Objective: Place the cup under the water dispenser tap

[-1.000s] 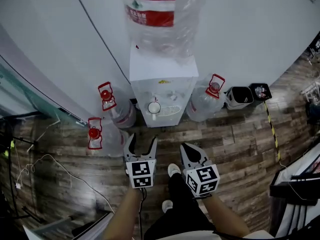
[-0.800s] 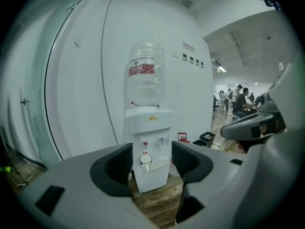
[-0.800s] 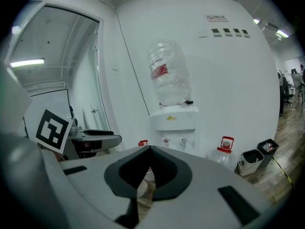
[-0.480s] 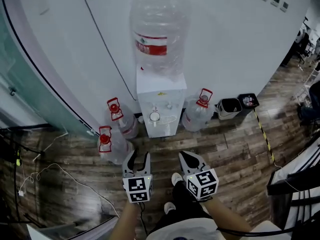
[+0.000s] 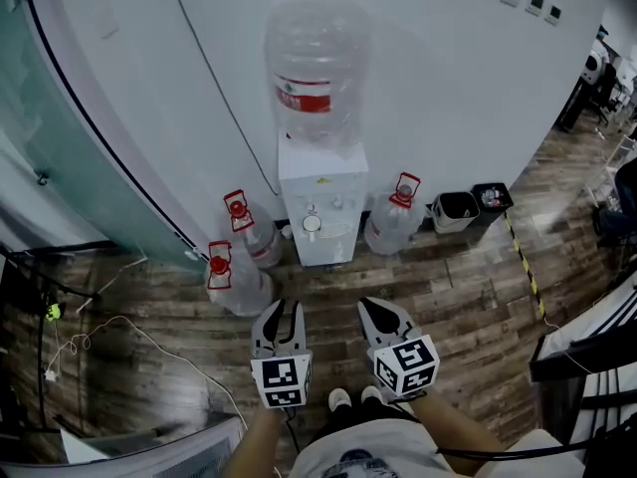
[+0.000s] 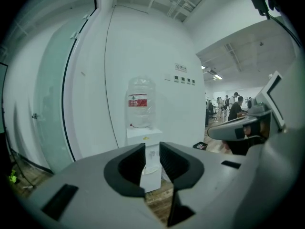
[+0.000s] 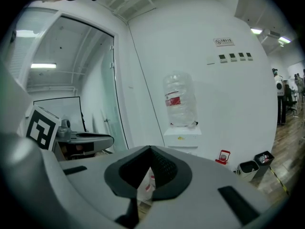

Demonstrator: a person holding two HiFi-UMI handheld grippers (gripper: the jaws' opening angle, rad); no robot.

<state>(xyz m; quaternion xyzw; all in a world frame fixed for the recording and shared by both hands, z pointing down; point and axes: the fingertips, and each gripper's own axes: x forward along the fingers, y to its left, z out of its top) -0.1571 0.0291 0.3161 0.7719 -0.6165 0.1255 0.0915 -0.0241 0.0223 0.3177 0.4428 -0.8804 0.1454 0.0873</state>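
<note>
Moved since earlier: left hand-held gripper [image 5: 285, 309] and right hand-held gripper [image 5: 373, 309] now sit farther back from the white water dispenser [image 5: 320, 192] topped by a clear bottle [image 5: 317, 78].
Head view: small white round cup [image 5: 312, 224] stands at the dispenser's front under its taps [image 5: 311, 209], well apart from both hand-held grippers, above the wooden floor [image 5: 468, 297].
Left gripper view: jaws closing, narrow gap, nothing between them; dispenser far ahead.
Right gripper view: jaws together, empty.
</note>
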